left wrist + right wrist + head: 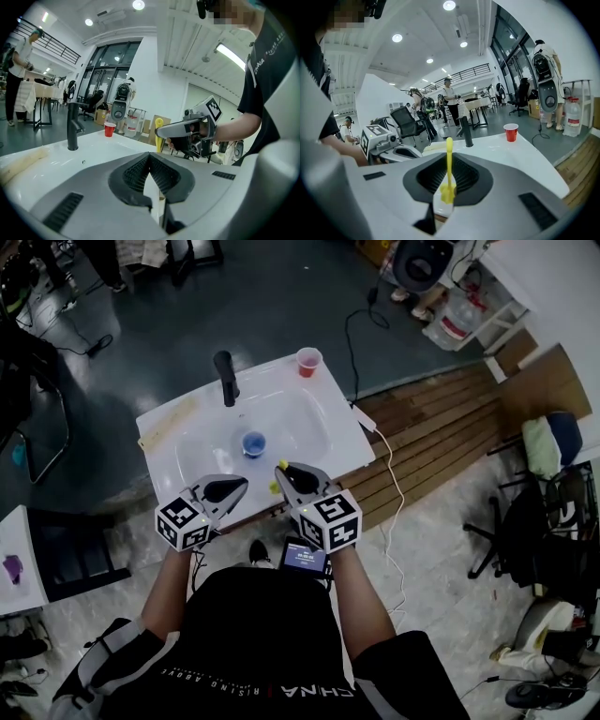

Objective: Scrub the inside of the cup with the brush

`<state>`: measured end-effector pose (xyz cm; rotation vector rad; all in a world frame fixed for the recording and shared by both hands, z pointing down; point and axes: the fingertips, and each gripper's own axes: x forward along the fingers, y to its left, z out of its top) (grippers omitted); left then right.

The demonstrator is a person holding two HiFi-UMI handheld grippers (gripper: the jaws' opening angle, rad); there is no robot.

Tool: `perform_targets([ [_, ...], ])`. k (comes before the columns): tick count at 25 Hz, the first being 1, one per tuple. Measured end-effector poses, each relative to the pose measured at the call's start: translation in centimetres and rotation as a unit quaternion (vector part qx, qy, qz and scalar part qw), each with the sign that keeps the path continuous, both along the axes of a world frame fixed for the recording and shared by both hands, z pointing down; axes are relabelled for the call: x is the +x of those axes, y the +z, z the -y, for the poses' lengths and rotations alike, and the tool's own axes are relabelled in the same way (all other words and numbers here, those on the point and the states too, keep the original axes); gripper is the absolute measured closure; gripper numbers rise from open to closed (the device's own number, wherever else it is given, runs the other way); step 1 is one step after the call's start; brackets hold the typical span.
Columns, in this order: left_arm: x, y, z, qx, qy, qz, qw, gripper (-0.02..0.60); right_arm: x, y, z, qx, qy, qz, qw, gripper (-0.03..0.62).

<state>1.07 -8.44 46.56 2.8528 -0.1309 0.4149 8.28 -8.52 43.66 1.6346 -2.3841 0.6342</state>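
Observation:
A small blue cup (253, 443) stands in the basin of a white sink (309, 427), in front of a black faucet (225, 377). Both grippers hover over the sink's near rim, short of the cup. My left gripper (236, 487) (150, 158) is shut with nothing between its jaws. My right gripper (285, 472) (448, 161) is shut on a yellow brush (449, 159), whose thin handle sticks up past the jaws. From the left gripper view the brush (159, 125) shows beside the right gripper. The gripper views do not show the blue cup.
A red cup (307, 361) (511, 132) (109, 129) stands on the sink's far right corner. A pale long strip (169, 420) lies along the left rim. A white cable (389, 465) runs over the wooden platform at the right. Chairs stand at both sides.

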Motion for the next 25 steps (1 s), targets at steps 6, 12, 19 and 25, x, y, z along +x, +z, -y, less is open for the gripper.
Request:
perform_targets([
  [6,0.7,0.1,0.2,0.0,0.0,0.003,1.0,0.578,0.5,0.0,0.5,0.0,-0.006,0.0,1.0,0.556],
  [12,0.5,0.0,1.0,-0.001,-0.01,0.006,0.9999,0.578,-0.2,0.7,1.4,-0.009,-0.021,0.01,1.0,0.556],
  [19,1.5,-0.2,3.8,0.011,-0.029,0.019,0.9993,0.578,-0.2,1.1,3.3,-0.022,-0.063,0.007,0.998,0.556],
  [25,2.2,1.1,7.6,0.02,-0.061,0.046,0.9969,0.574,0.7,1.4,6.6,-0.027,-0.094,0.007,0.995,0.556],
])
